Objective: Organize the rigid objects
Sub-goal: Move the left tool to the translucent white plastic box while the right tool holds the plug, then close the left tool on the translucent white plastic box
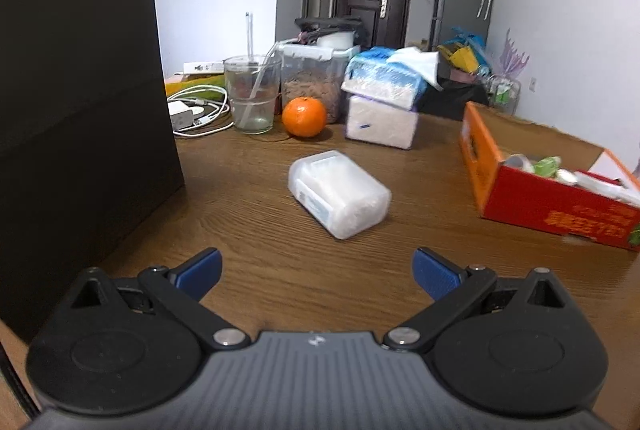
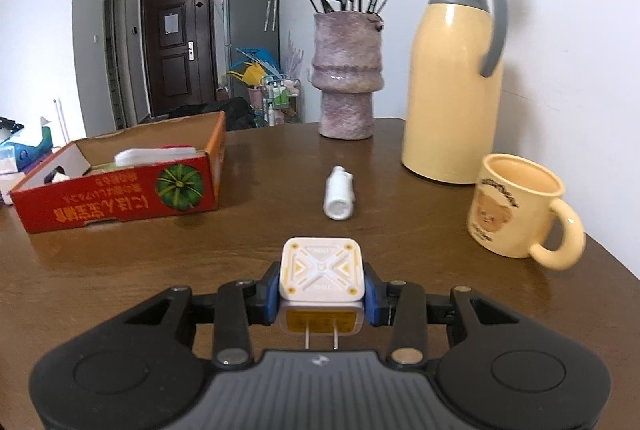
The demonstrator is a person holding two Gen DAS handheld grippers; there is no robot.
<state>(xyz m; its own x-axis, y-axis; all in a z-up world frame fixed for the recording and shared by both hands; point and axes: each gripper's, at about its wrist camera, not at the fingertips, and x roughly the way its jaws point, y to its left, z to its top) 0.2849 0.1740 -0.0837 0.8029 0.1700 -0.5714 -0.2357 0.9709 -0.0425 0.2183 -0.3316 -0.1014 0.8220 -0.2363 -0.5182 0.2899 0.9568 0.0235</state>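
In the right wrist view my right gripper (image 2: 322, 294) is shut on a white and yellow charger plug (image 2: 322, 272), prongs pointing back at the camera, above the wooden table (image 2: 120, 270). A small white bottle (image 2: 339, 192) lies on its side ahead of it. The red cardboard box (image 2: 120, 198) sits to the left with several items inside. In the left wrist view my left gripper (image 1: 318, 276) is open with nothing between its blue pads. A translucent white plastic box (image 1: 339, 193) lies on the table just ahead of it. The red box (image 1: 556, 206) is at the right.
A yellow mug (image 2: 520, 206), a yellow thermos jug (image 2: 456, 78) and a purple vase (image 2: 347, 74) of dried roses stand at the right. An orange (image 1: 304, 117), a glass (image 1: 252, 94), tissue packs (image 1: 382, 110), a food container (image 1: 316, 78) and white cables (image 1: 200, 110) crowd the far edge. A large dark box (image 1: 80, 90) stands at left.
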